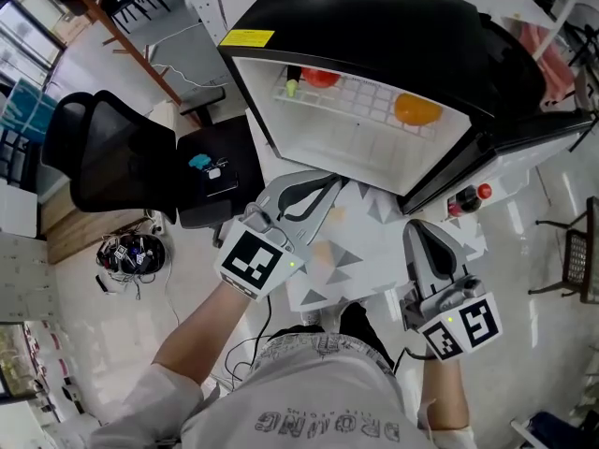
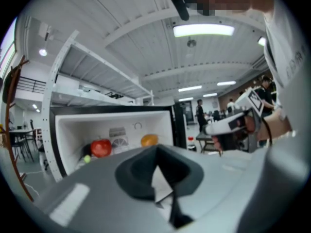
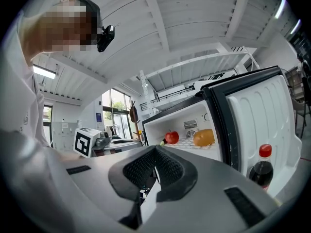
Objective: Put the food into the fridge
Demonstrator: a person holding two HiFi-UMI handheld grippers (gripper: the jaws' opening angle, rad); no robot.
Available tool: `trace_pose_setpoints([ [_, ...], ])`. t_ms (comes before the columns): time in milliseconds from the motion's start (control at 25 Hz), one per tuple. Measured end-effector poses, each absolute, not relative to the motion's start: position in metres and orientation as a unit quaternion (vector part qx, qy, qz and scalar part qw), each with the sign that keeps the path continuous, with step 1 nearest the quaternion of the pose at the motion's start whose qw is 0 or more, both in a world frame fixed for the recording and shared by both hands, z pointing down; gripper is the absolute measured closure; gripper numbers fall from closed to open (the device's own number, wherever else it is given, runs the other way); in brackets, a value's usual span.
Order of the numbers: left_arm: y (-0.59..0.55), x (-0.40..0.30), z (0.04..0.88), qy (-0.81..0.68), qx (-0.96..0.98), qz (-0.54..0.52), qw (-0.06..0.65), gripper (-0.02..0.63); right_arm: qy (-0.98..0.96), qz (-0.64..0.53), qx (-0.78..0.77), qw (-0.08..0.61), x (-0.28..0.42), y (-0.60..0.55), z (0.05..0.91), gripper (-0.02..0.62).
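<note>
Both grippers were shut and empty: my left gripper [image 1: 316,187] and right gripper [image 1: 418,230] pointed at the open fridge [image 1: 374,26] just ahead. Its door [image 3: 262,110], holding a cola bottle [image 3: 261,171], stood right, nearer my right gripper. Farther in, a red fruit [image 1: 321,77] and an orange [image 1: 416,109] sat on the shelf [image 1: 365,101]. The yellow label [image 1: 247,37] was unreadable.

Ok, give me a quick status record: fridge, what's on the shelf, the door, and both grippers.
fridge: black mini fridge, door open
shelf: red apple, orange and small green item on the wire shelf
door rack: dark soda bottle with red cap
left gripper: shut, empty, outside the fridge
right gripper: shut, empty, outside the fridge
</note>
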State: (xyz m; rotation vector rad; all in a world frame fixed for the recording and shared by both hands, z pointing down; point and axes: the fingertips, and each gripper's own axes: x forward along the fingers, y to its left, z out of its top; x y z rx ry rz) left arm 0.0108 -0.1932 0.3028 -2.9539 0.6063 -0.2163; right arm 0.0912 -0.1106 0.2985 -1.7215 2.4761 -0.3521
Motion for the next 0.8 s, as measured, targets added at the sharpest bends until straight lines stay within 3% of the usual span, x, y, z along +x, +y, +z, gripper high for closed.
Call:
trace_pose_setpoints([
  [800, -0.178, -0.012, 0.298, 0.210, -0.976, -0.043, 0.026, 0.598, 0.819, -0.098, -0.565, 0.034, 0.077, -0.113, 0.291, 0.594],
])
